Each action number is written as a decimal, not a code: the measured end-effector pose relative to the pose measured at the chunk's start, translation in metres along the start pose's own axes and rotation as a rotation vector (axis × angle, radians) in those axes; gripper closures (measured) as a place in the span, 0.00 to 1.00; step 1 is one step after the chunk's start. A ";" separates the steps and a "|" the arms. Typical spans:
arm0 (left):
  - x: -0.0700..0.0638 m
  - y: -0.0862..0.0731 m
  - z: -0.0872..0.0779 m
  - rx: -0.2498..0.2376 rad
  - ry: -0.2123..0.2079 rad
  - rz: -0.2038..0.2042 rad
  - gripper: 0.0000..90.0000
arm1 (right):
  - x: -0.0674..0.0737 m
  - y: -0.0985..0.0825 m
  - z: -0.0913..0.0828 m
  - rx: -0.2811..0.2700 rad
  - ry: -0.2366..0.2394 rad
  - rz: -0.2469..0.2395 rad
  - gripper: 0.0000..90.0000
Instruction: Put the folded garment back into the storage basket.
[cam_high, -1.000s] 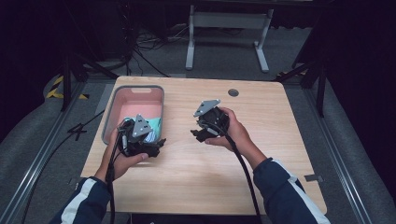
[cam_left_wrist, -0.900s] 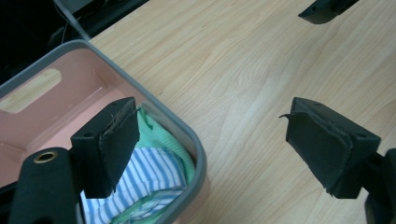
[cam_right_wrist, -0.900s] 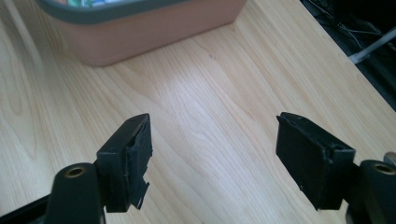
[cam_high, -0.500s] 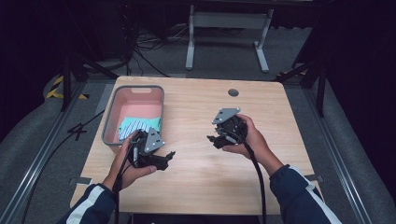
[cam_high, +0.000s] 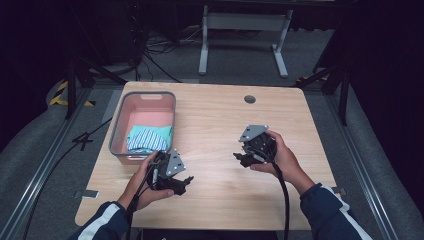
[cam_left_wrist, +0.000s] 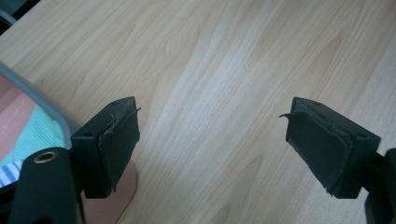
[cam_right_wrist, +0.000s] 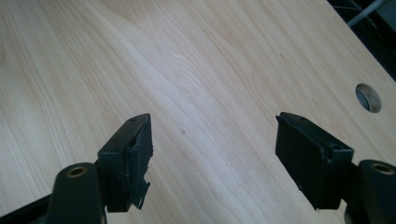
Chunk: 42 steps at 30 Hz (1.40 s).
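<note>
Counter (cam_high: 215, 120): light wood, rectangular, with a round cable hole (cam_high: 250, 99) set near the far edge; the same hole is seen at the right of the right gripper view.

Bin (cam_high: 116, 131): pink inside, grey-rimmed, placed on the counter's left portion toward the far side. Folded cloth (cam_high: 149, 137), striped blue and white with a pale green part, is contained in its near half. In the left gripper view a corner of the bin and a strip of the cloth are seen at the left edge.

Left tongs (cam_high: 176, 181): held in the person's left hand (cam_high: 145, 185) over the counter's near left area, just in front of the bin's near right corner. In the left gripper view the jaws are seen spread wide apart, nothing between them, with bare wood beneath.

Right tongs (cam_high: 242, 157): held in the person's right hand (cam_high: 280, 157) over the counter's right half, well apart from the bin and from the left tongs. In the right gripper view the jaws are likewise spread wide, nothing gripped, with bare wood beneath.

Sleeves: dark with white stripes, entering from the bottom edge of the high view.

Surroundings: a grey floor, cables and a metal stand are noted beyond the counter.
</note>
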<state>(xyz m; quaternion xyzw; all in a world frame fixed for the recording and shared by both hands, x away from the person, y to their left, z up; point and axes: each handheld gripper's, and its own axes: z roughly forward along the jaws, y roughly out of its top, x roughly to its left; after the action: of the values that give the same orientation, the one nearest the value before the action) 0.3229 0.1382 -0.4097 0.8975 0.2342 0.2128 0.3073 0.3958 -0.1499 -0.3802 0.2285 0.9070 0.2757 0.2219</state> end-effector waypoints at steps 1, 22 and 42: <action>-0.001 -0.001 0.001 0.004 -0.005 0.004 0.20 | -0.001 -0.007 -0.001 0.008 0.001 0.009 0.31; -0.008 -0.029 0.026 0.044 -0.087 0.019 0.19 | 0.002 -0.079 -0.004 0.016 0.009 0.071 0.31; -0.010 -0.056 0.040 0.021 -0.214 -0.093 0.18 | -0.003 -0.162 -0.016 -0.036 0.012 0.239 0.28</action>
<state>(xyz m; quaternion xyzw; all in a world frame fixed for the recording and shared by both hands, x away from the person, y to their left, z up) 0.3198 0.1537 -0.4768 0.9064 0.2436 0.0986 0.3307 0.3423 -0.2783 -0.4645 0.3292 0.8696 0.3176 0.1860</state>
